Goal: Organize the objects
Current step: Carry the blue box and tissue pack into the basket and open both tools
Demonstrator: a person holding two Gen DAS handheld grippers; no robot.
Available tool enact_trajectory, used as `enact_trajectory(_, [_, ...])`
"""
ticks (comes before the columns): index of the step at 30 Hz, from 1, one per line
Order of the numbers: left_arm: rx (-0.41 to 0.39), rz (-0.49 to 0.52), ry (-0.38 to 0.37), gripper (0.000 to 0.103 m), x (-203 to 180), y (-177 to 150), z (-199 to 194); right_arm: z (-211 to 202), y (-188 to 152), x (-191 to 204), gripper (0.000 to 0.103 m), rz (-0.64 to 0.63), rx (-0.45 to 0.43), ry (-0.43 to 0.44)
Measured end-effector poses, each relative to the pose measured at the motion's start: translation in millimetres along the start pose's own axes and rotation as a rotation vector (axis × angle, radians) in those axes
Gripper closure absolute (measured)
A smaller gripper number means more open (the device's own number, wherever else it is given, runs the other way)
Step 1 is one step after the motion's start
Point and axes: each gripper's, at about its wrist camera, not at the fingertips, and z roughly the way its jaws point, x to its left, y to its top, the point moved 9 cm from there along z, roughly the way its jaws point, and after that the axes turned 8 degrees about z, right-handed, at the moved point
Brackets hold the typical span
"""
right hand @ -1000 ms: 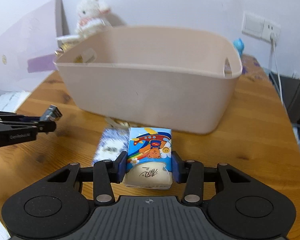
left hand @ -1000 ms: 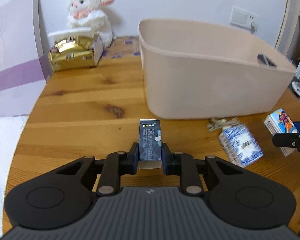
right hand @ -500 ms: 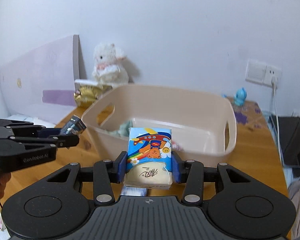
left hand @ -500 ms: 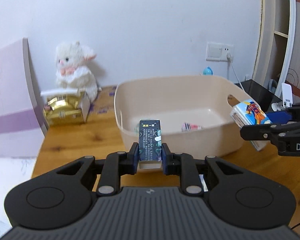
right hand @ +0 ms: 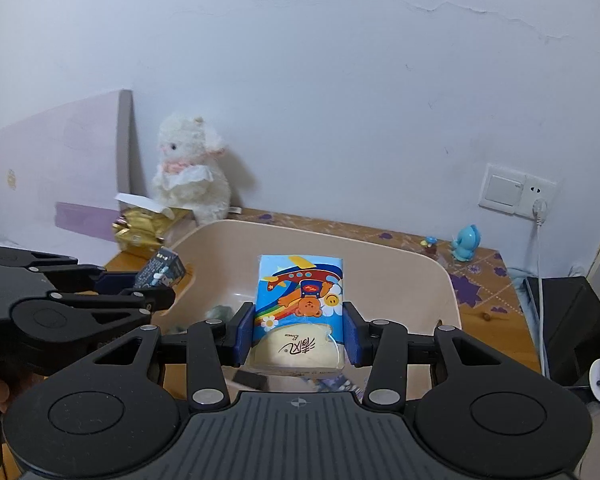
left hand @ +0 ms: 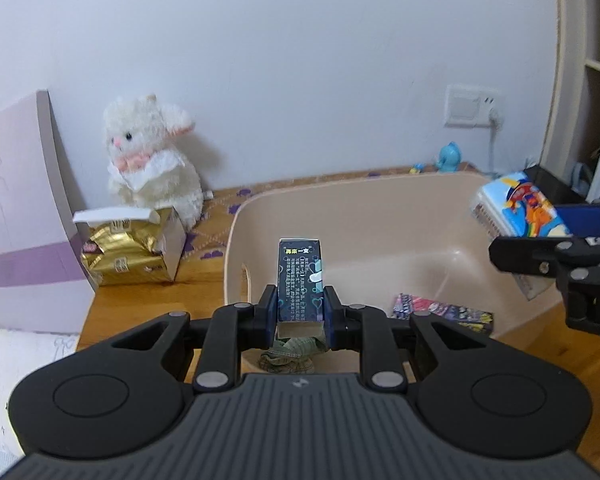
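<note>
My left gripper (left hand: 300,312) is shut on a small dark blue box (left hand: 300,276) and holds it above the near rim of the beige plastic bin (left hand: 380,208). My right gripper (right hand: 299,340) is shut on a tissue pack with a cartoon bear print (right hand: 299,312), held over the bin (right hand: 420,272). The right gripper with the pack (left hand: 516,208) shows at the right of the left wrist view. The left gripper with the box (right hand: 160,272) shows at the left of the right wrist view. A colourful flat packet (left hand: 440,308) and a green cloth (left hand: 292,354) lie inside the bin.
A white plush rabbit (left hand: 152,160) and an open gold-foil box (left hand: 128,252) stand at the back left against the wall. A lilac board (left hand: 16,208) leans at the left. A small blue toy (left hand: 448,158) sits behind the bin by the wall socket (left hand: 472,106).
Both grippers have risen from table height and moved forward with their objects, so they now hang over the bin and its inside shows.
</note>
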Motion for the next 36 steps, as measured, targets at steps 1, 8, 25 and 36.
enact_trajectory(1, [0.017,-0.001,0.003,0.078,0,-1,7,7,0,-1,0.061,0.002,0.007,-0.010])
enact_trajectory(8, [0.104,0.003,0.040,0.078,2,-17,44,56,-15,-13,0.061,0.049,0.090,-0.055])
enact_trajectory(25, [0.043,0.010,0.031,0.020,-7,-8,11,37,-24,-27,0.025,0.092,0.084,-0.054])
enact_trajectory(36, [-0.007,0.055,0.041,0.008,-12,-33,-39,-16,-41,-20,0.004,0.058,0.040,-0.032])
